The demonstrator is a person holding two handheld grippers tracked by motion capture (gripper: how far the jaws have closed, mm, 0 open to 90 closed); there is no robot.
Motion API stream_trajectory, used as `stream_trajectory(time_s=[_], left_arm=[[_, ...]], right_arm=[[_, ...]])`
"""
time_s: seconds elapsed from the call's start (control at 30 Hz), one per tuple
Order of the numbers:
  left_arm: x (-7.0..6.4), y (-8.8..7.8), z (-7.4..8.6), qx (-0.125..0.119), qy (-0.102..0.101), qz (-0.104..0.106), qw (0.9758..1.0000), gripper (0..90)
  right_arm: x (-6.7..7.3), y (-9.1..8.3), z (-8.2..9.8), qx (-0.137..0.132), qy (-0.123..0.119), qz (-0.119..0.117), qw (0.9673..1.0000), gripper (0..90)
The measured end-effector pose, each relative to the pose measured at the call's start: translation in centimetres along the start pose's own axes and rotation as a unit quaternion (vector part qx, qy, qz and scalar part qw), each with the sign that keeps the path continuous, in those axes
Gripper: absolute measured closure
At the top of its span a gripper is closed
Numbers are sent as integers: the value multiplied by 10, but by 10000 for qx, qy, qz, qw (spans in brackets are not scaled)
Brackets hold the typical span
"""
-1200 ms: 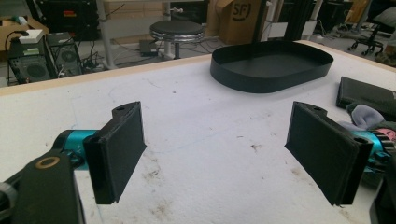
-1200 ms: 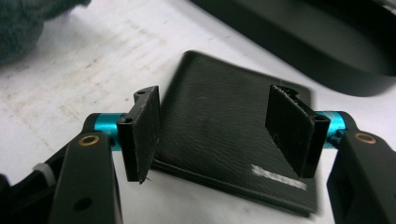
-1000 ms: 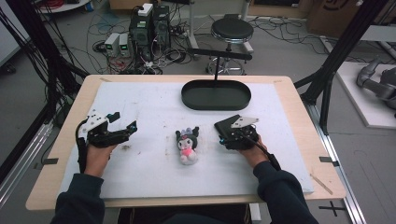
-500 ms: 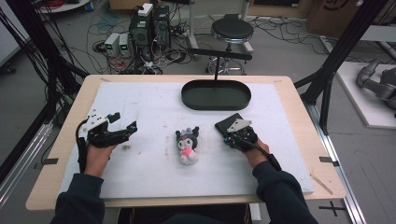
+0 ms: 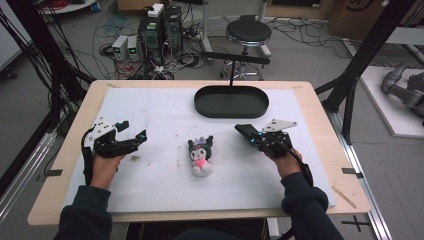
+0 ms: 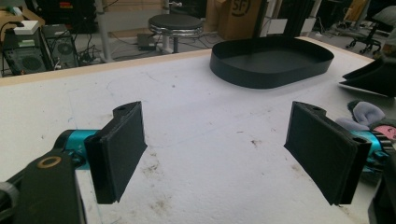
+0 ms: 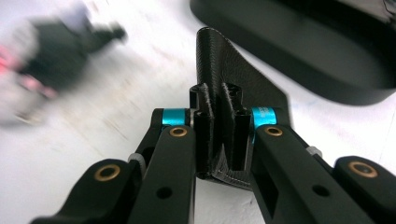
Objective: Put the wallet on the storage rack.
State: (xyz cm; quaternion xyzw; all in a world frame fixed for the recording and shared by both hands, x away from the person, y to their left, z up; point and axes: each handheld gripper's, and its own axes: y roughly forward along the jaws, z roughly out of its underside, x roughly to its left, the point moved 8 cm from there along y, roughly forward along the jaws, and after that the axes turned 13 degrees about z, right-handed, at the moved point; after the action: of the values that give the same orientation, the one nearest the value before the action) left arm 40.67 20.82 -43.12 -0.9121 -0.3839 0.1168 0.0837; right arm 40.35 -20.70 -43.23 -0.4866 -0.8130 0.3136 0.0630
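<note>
A small plush toy [image 5: 200, 155] with a dark head and pink body lies on the white mat, in the middle. It is blurred at the upper left in the right gripper view [image 7: 46, 51]. My left gripper [image 5: 132, 130] rests to its left, open with nothing between the pads [image 6: 116, 149]. To the toy's right, my right gripper [image 5: 246, 131] is raised off the mat. Its jaws have just been closing and now stand shut [image 7: 215, 56] with nothing between them. A black oval tray [image 5: 197, 102] sits empty at the back of the mat.
The mat [image 5: 165, 195] covers most of a wooden table [image 5: 320, 115]. Black frame posts [image 5: 360, 60] stand at the table's right and left. Beyond the far edge are a stool [image 5: 248, 34], computers [image 5: 160, 25] and cables on the floor.
My right gripper's jaws have closed together, and that hand has lifted and shifted a little. The left gripper and the plush toy have not moved.
</note>
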Motion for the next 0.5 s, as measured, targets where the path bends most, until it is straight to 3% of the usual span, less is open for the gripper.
stream_trajectory(time_s=[0.03, 0.07, 0.1, 0.2, 0.3, 0.33, 0.37, 0.4, 0.43, 0.47, 0.5], left_arm=[[0, 0, 0, -1, 0, 1, 10000, 196], [0, 0, 0, -7, 5, 4, 10000, 196], [-1, 0, 0, -8, 6, 10, 10000, 196], [-1, 0, 0, 10, 29, 25, 10000, 196], [-1, 0, 0, 8, 21, 32, 10000, 196], [-1, 0, 0, 13, 35, 20, 10000, 196], [-1, 0, 0, 9, 22, 22, 10000, 196], [-1, 0, 0, 10, 22, 21, 10000, 196], [-1, 0, 0, 18, 21, 21, 10000, 196], [-1, 1, 1, 30, 17, 26, 10000, 196], [-1, 1, 1, 40, 21, 27, 10000, 196]], right_arm=[[-1, -6, -3, -95, 126, -72, 9998, 851], [-4, -16, -9, -267, 472, -313, 9980, 851], [-4, -16, -9, -267, 472, -313, 9980, 851], [-12, -24, -12, -425, 989, -555, 9926, 852], [-23, -22, -6, -373, 1065, -257, 9933, 852], [-33, -23, -5, -383, 1080, 51, 9934, 851], [-33, -23, -5, -383, 1080, 51, 9934, 851], [-39, -24, -4, -356, 1026, 286, 9937, 852], [-50, -24, -1, -299, 1040, 651, 9920, 852], [-50, -24, -1, -299, 1040, 651, 9920, 852], [-56, -23, 1, -262, 1063, 804, 9907, 852]])
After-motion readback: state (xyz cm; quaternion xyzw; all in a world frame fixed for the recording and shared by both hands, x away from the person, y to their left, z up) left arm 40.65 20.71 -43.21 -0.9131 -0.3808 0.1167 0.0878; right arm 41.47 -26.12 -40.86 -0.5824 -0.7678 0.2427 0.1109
